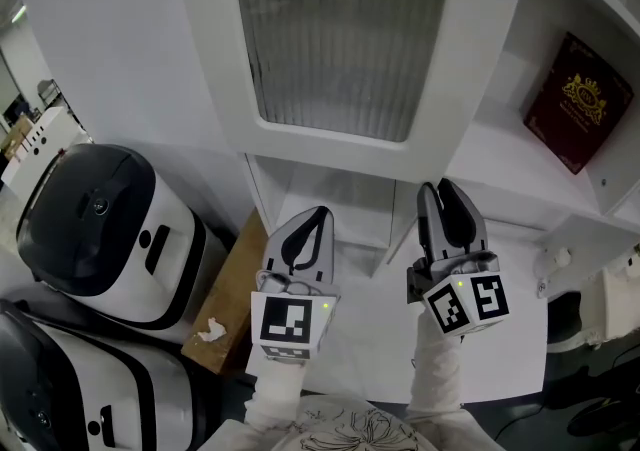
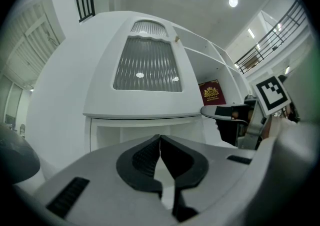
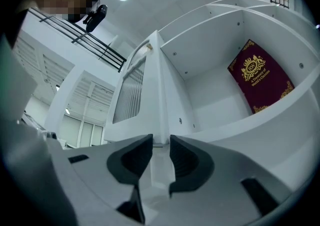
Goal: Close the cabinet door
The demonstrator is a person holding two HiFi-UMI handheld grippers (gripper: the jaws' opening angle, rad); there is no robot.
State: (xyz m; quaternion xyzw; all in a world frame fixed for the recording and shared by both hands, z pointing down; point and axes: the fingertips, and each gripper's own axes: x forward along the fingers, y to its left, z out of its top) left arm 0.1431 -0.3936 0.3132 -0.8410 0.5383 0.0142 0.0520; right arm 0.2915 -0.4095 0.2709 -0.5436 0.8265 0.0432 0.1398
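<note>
The white cabinet door (image 1: 330, 39) with a ribbed glass panel stands swung open in front of me. My right gripper (image 1: 442, 201) reaches its free lower corner. In the right gripper view the door's thin edge (image 3: 159, 94) runs straight between the jaws of the right gripper (image 3: 161, 142) and fills the gap, so it is shut on that edge. To its left, my left gripper (image 1: 316, 219) hangs below the door, its jaws touching with nothing between them; its own view of the left gripper (image 2: 160, 142) shows the same. The open shelf holds a maroon book (image 1: 578, 102).
Two black-and-white appliances (image 1: 95, 229) (image 1: 70, 389) stand at the lower left. A brown board (image 1: 230, 299) leans beside them. A white surface (image 1: 500, 339) lies under the grippers. The cabinet's lower compartment (image 1: 340, 204) is open behind the left gripper.
</note>
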